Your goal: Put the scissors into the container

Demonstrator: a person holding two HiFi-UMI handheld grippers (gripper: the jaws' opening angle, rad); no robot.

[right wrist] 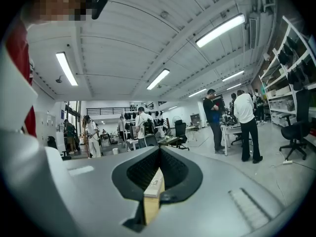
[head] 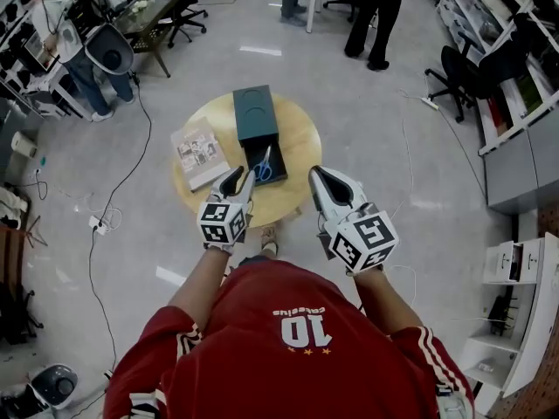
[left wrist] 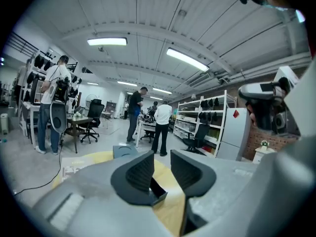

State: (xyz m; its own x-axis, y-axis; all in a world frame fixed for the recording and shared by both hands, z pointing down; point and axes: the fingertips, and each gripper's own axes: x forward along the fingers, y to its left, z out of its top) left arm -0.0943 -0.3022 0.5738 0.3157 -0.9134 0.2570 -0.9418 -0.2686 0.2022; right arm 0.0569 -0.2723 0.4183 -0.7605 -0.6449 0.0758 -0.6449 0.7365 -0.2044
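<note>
Blue-handled scissors (head: 263, 164) lie inside the open tray of the dark green container (head: 254, 112) on the round wooden table (head: 301, 133). My left gripper (head: 242, 177) hovers just at the near left of the tray, open, with nothing between its jaws. In the left gripper view the left gripper (left wrist: 162, 169) points level over the table (left wrist: 170, 209), and the container's top (left wrist: 126, 150) shows beyond the jaws. My right gripper (head: 316, 175) hangs over the table's near right edge, shut and empty. In the right gripper view the right gripper (right wrist: 159, 152) shows only a sliver of the table's edge (right wrist: 152, 196) between its pads.
A book (head: 199, 153) lies on the table left of the container. Cables (head: 113, 208) run over the floor at the left. People (head: 374, 16) stand at the far side, with office chairs (head: 467, 72) and shelves (head: 524, 103) at the right.
</note>
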